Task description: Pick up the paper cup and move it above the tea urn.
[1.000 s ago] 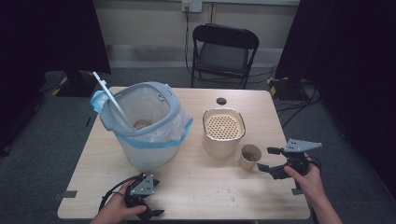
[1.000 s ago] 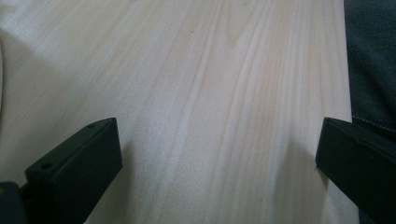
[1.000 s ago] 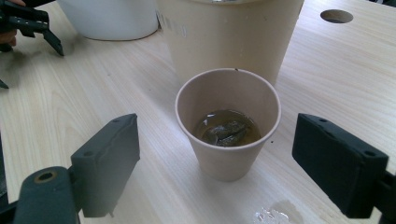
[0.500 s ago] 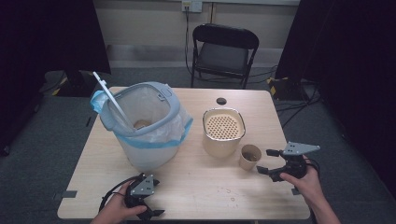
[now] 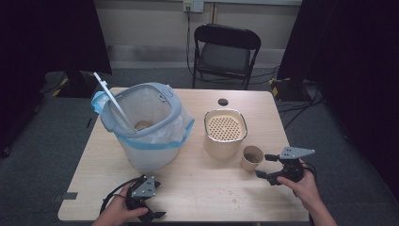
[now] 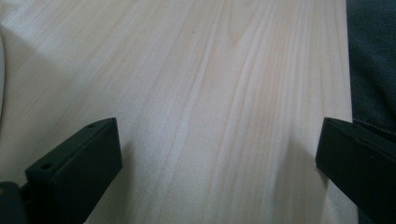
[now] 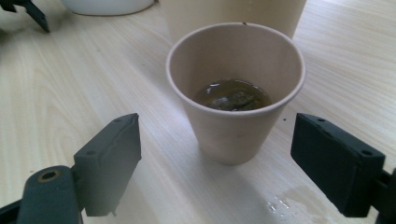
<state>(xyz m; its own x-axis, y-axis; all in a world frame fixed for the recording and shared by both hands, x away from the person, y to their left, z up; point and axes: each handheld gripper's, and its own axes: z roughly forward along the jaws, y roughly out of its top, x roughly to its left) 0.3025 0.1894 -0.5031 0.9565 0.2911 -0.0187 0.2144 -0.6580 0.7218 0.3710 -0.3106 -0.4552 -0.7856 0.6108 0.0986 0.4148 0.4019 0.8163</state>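
Note:
A tan paper cup (image 5: 252, 157) with brown liquid and a dark lump in it (image 7: 236, 88) stands upright on the wooden table (image 5: 202, 188), right of centre. My right gripper (image 5: 262, 165) points at it from the right. Its jaws have just been closing a little, and they stand open with the cup just ahead of the gap and neither pad touching it. My left gripper (image 5: 155, 197) rests near the table's front edge, open over bare wood (image 6: 217, 149).
A grey bin lined with a blue-edged bag (image 5: 146, 127) stands at the left, a white stick (image 5: 110, 96) leaning in it. A beige pot with a perforated insert (image 5: 225, 132) is beside the cup. Small wet drops (image 7: 280, 203) lie near the cup. A black chair (image 5: 226, 47) stands behind the table.
My right gripper has edged a little to the left, nearer the cup. The left gripper and everything on the table have stayed put.

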